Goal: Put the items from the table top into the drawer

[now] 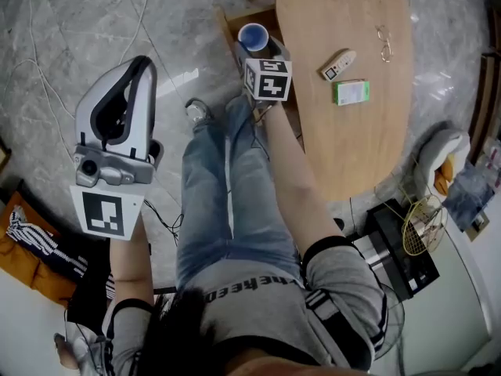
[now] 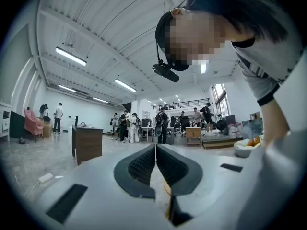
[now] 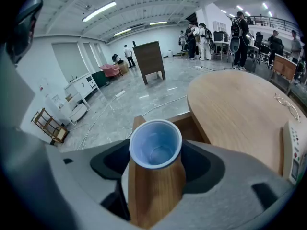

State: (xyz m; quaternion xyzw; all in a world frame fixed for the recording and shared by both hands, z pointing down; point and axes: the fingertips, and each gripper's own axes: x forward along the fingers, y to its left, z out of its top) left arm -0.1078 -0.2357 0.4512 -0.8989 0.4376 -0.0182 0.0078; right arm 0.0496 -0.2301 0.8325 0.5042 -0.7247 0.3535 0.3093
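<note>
My right gripper (image 1: 253, 44) (image 3: 156, 152) is shut on a blue paper cup (image 1: 252, 35) (image 3: 155, 144), held upright with its mouth open. It hangs over the open wooden drawer (image 1: 232, 20) (image 3: 193, 127) at the left edge of the oval wooden table (image 1: 344, 139) (image 3: 235, 109). On the table lie a white remote (image 1: 338, 64) (image 3: 293, 150), a green box (image 1: 350, 92) and a pair of glasses (image 1: 384, 44) (image 3: 287, 107). My left gripper (image 1: 139, 63) (image 2: 155, 150) is shut and empty, held out over the floor far to the left of the drawer.
The person's legs in jeans (image 1: 227, 186) fill the space between the grippers. Cables (image 1: 47, 92) run over the grey floor. A racket (image 1: 419, 225) and black box lie right of the table. A brown cabinet (image 3: 149, 60) (image 2: 87, 143) and people stand farther off.
</note>
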